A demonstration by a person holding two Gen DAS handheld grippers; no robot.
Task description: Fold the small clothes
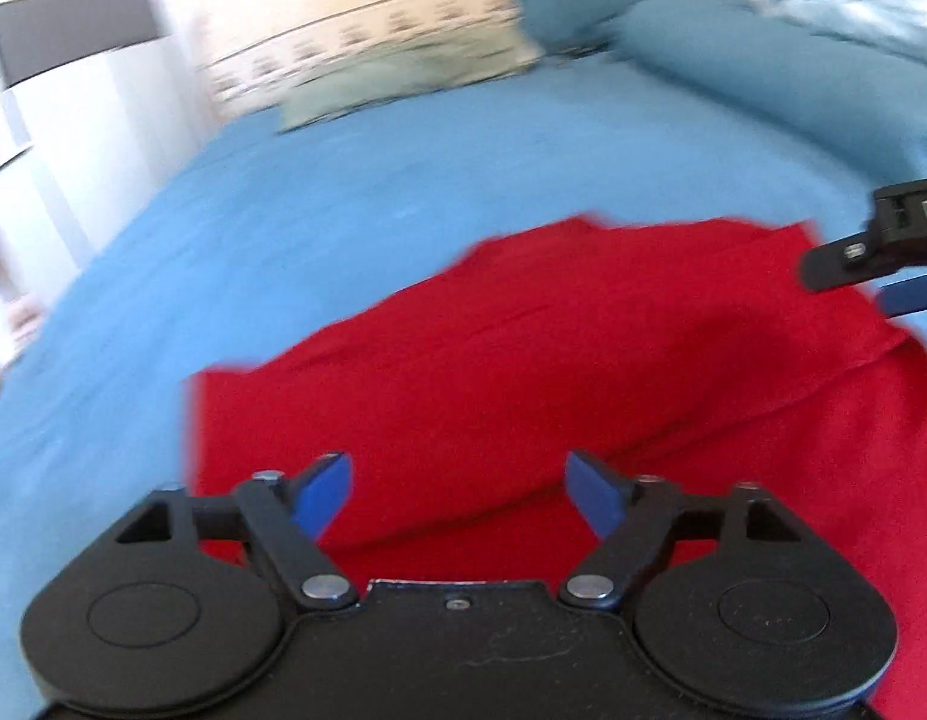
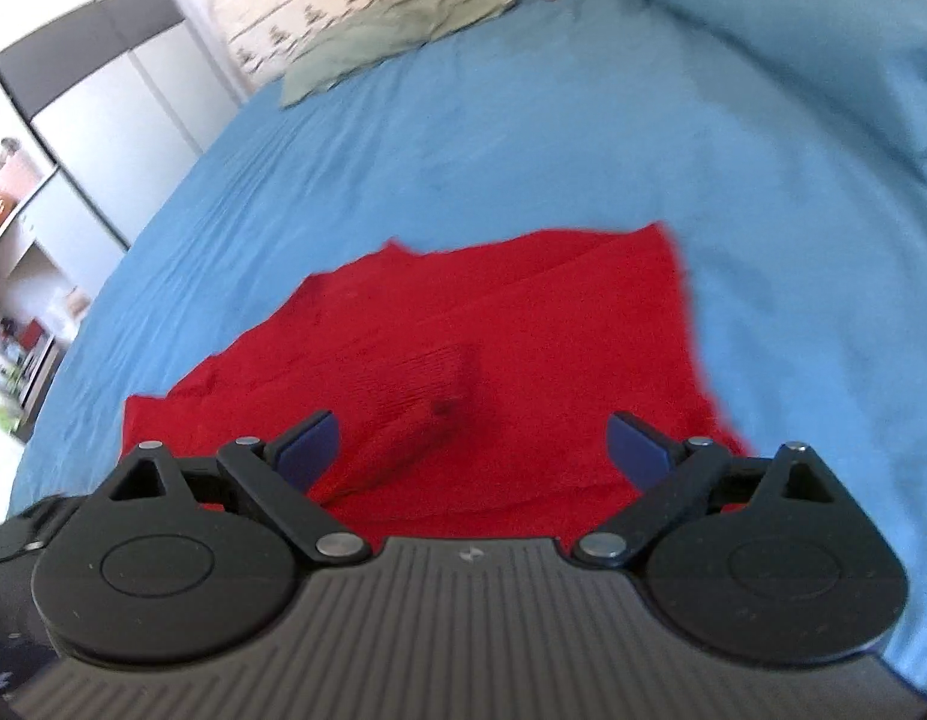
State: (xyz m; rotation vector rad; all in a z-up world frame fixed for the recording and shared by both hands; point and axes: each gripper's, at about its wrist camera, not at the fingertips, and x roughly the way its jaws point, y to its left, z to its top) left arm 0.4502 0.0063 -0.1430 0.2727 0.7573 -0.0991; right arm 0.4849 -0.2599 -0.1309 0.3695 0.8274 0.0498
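Observation:
A red garment (image 1: 583, 348) lies flat on the blue bed sheet (image 1: 343, 192), folded over with a diagonal crease. My left gripper (image 1: 460, 495) is open and empty, hovering over the garment's near left part. My right gripper (image 2: 472, 450) is open and empty over the garment (image 2: 493, 330), near a ribbed cuff (image 2: 421, 396). The right gripper's fingers also show at the right edge of the left wrist view (image 1: 853, 264), above the garment's far right corner.
A pale green pillow (image 1: 403, 84) and darker blue pillows (image 1: 733, 54) lie at the head of the bed. A white wardrobe (image 2: 103, 102) stands to the left of the bed. Blue sheet surrounds the garment.

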